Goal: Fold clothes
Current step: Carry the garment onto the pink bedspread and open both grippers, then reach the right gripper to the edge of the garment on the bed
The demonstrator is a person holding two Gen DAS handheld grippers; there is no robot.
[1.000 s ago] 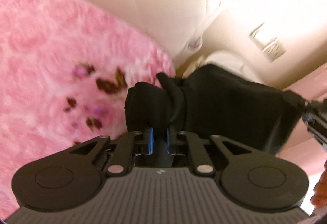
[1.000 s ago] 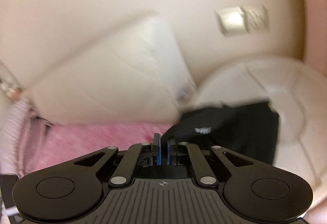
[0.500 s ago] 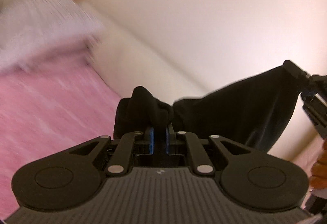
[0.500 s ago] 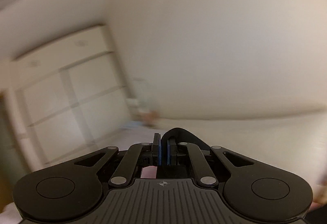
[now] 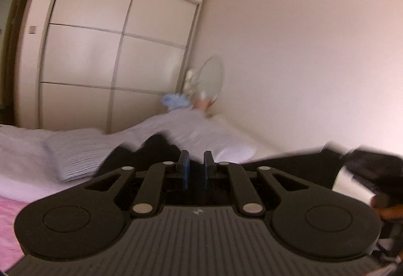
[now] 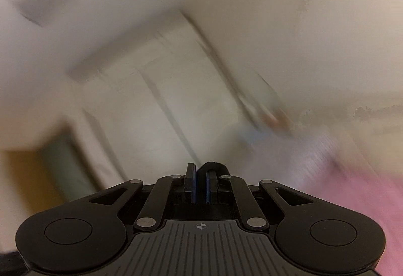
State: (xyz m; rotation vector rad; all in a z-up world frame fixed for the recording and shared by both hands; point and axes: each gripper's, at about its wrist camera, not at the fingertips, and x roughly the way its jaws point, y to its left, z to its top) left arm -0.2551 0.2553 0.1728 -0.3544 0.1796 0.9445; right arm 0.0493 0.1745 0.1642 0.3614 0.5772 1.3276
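Above the bed [image 5: 30,190], the 2 grippers, left [image 5: 194,162] and right [image 6: 200,179], each pinch an edge of the black garment [image 5: 289,170] stretched between them in the air, so keeping it taut and level should help it land flat.

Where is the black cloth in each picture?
Left wrist view: the black cloth is low in the middle, behind the left tongs, stretching right toward the other tool.
Right wrist view: only a small black loop of cloth shows, pinched in the right tongs, bottom middle.
Shared landmark: the wardrobe, blurred in the right view.
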